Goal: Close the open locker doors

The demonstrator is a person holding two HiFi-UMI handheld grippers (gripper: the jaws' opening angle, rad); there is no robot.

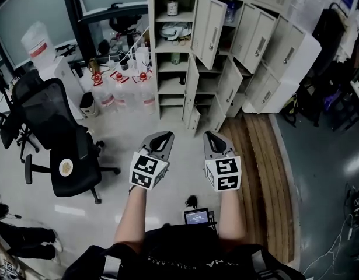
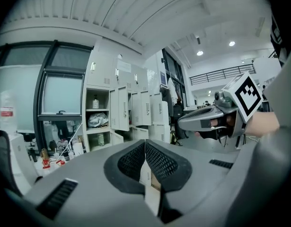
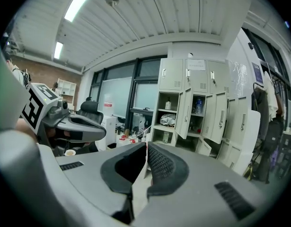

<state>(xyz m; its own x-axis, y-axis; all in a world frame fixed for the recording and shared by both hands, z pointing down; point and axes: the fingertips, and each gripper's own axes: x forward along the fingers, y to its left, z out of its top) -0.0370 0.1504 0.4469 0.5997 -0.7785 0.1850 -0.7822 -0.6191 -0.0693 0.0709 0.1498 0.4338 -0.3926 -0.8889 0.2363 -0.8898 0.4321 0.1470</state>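
A bank of cream lockers [image 1: 226, 45] stands against the far wall, with several doors [image 1: 209, 31] swung open and shelves showing a bottle and a bag. The same lockers [image 2: 119, 110] show in the left gripper view, and the lockers [image 3: 197, 108] in the right gripper view. My left gripper [image 1: 166, 136] and right gripper [image 1: 212, 135] are held side by side at waist height, well short of the lockers. Both are shut with nothing between the jaws. The left gripper [image 2: 145, 142] and right gripper [image 3: 146, 145] point toward the lockers.
A black office chair [image 1: 62, 150] stands at the left. Water jugs [image 1: 124, 92] and a small bin [image 1: 87, 104] sit on the floor left of the lockers. A wooden platform [image 1: 267, 174] runs along the right. Dark bags [image 1: 328, 69] hang at the far right.
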